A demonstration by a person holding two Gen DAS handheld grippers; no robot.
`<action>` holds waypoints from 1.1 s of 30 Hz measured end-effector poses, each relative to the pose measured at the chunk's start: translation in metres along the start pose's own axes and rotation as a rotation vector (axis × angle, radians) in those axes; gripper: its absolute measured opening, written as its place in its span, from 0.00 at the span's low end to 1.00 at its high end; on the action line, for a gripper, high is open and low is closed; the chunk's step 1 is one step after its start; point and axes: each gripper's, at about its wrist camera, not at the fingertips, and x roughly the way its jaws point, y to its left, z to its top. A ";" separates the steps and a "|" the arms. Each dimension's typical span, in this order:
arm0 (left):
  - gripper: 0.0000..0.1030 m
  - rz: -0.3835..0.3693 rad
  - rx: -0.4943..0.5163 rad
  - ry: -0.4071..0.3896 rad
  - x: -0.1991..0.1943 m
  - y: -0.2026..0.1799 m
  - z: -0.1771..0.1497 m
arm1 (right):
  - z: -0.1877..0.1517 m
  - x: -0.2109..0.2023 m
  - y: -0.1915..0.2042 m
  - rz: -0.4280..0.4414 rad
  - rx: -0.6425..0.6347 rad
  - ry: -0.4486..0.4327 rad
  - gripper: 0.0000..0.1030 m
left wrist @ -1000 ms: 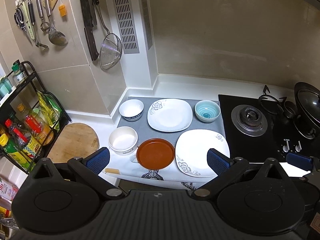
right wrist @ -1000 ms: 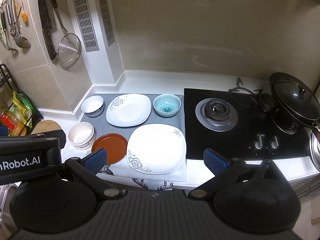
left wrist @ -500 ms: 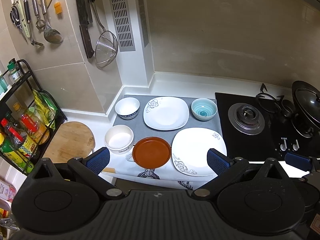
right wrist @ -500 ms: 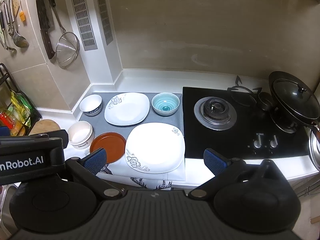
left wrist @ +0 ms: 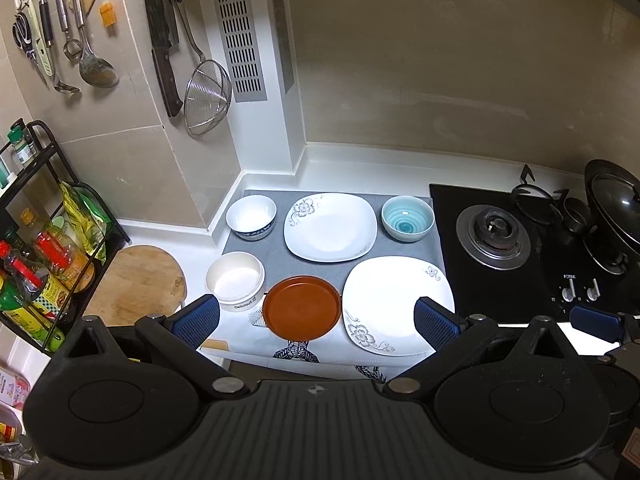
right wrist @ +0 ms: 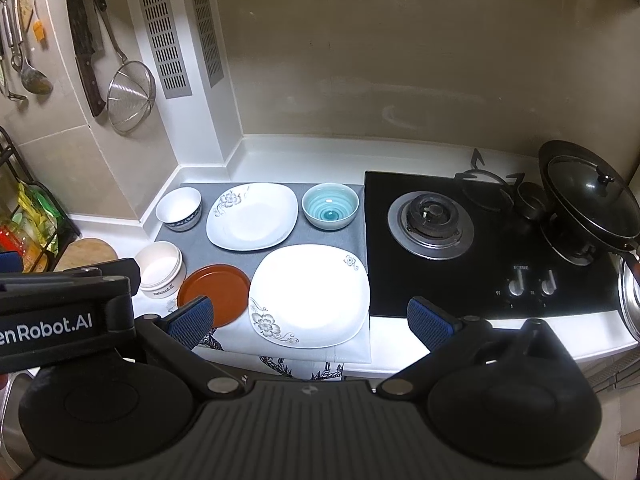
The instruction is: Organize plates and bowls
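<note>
On a grey mat [left wrist: 400, 250] lie two white flowered square plates, a far one [left wrist: 330, 225] and a near one [left wrist: 398, 304], a brown round plate [left wrist: 302, 307], a blue-rimmed white bowl [left wrist: 251, 216], a teal bowl [left wrist: 407, 218] and a cream bowl [left wrist: 235, 280]. The same dishes show in the right wrist view: near plate [right wrist: 308, 294], far plate [right wrist: 252, 216], brown plate [right wrist: 216, 292], teal bowl [right wrist: 330, 205]. My left gripper [left wrist: 316, 320] is open and empty, above the counter's front edge. My right gripper [right wrist: 308, 320] is open and empty, over the near plate's front.
A black gas hob [left wrist: 520, 252] with a lidded wok [right wrist: 584, 196] is on the right. A round wooden board [left wrist: 136, 284] and a rack of bottles [left wrist: 36, 264] stand at the left. Utensils, a knife and a strainer [left wrist: 208, 96] hang on the wall.
Both views have shifted slightly: the dishes sit a little lower left in the frames, so both grippers drifted slightly. Both stay open and nothing on the counter moved.
</note>
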 end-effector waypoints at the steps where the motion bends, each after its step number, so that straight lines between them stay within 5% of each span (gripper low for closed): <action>1: 1.00 -0.001 -0.002 0.003 0.002 0.001 0.001 | 0.000 0.003 0.000 0.002 0.001 0.004 1.00; 11: 1.00 -0.011 -0.010 0.019 0.031 0.012 0.016 | 0.020 0.029 0.016 -0.022 -0.013 0.012 1.00; 18: 1.00 -0.069 0.004 0.025 0.095 0.027 0.026 | 0.022 0.088 0.013 0.006 0.056 0.017 1.00; 23: 1.00 -0.243 0.041 0.052 0.174 0.038 0.024 | 0.012 0.147 -0.007 -0.088 -0.002 0.035 1.00; 29: 0.97 -0.449 0.029 0.187 0.293 0.034 0.035 | -0.014 0.213 -0.057 -0.058 0.034 0.028 1.00; 33: 0.58 -0.519 0.102 0.295 0.360 0.015 0.033 | -0.033 0.233 -0.081 0.111 0.059 0.000 1.00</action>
